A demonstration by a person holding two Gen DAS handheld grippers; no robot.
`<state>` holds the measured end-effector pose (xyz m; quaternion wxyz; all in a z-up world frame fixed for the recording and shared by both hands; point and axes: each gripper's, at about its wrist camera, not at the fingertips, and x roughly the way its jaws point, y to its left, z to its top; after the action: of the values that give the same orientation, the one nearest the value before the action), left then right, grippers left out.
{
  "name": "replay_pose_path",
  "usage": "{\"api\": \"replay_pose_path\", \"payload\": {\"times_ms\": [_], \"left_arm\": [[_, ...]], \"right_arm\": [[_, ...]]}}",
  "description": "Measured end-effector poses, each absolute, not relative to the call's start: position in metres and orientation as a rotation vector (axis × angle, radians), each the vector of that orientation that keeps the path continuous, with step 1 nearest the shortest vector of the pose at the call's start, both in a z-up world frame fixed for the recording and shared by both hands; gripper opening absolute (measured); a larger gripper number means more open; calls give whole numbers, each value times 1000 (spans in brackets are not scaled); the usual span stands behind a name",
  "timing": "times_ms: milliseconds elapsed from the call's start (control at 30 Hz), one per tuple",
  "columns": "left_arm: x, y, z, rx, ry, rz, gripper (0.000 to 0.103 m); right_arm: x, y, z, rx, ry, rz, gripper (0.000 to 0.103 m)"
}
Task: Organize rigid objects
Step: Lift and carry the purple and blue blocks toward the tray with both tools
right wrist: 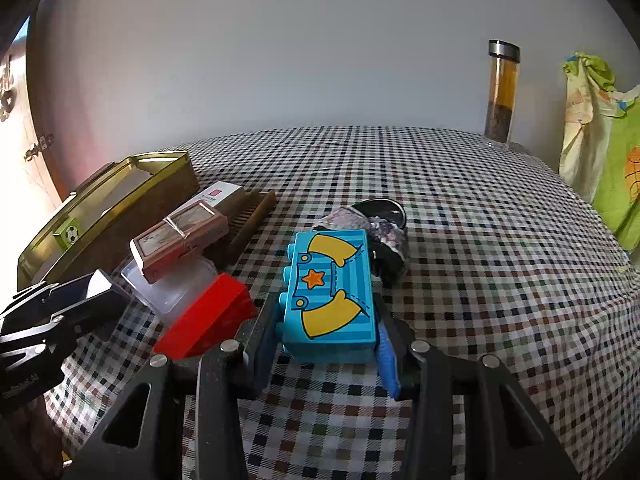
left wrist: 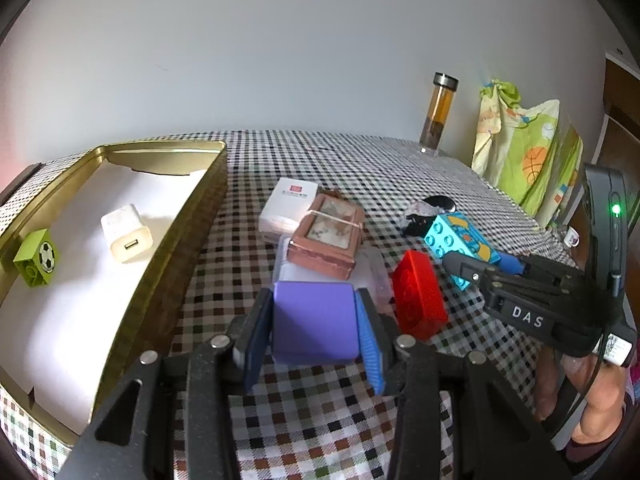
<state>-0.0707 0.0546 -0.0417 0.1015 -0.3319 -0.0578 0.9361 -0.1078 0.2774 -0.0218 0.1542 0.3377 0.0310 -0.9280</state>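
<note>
The left tool (left wrist: 314, 320) clamps a smooth purple block (left wrist: 314, 326) between its ribbed pads, low over the table (left wrist: 320, 408). The right tool (right wrist: 326, 338) grips a glossy turquoise studded brick (right wrist: 332, 300) printed with yellow shapes and an orange star. Beside them lie a red plastic brick (left wrist: 418, 300), a clear case and a pink banded box (left wrist: 326, 242). A gold tin tray (left wrist: 168, 264) (paper-lined) holds 1 white charger (left wrist: 126, 234) and 1 green football brick (left wrist: 38, 258). The checked cloth meets a plain pale wall.

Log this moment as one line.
left gripper: shut on purple block | right gripper: shut on blue brick | tin: green brick, charger
</note>
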Motion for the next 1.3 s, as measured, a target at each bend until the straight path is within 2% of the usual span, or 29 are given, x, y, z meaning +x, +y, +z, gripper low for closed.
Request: {"api": "replay_pose_path", "payload": {"times_ms": [633,967,1300], "left_arm": [[-62,48,-38,-915,-227,2849,40],[-52,62,-34,-857,-60,2946,40],[-50,59,-32,-850,-71,2954,40]], "right_arm": [[-106,280,-21,933,77,-2676,45],[-106,280,-21,931,75,-2677,45],[-106,279,-22,928,78,-2683,45]]}}
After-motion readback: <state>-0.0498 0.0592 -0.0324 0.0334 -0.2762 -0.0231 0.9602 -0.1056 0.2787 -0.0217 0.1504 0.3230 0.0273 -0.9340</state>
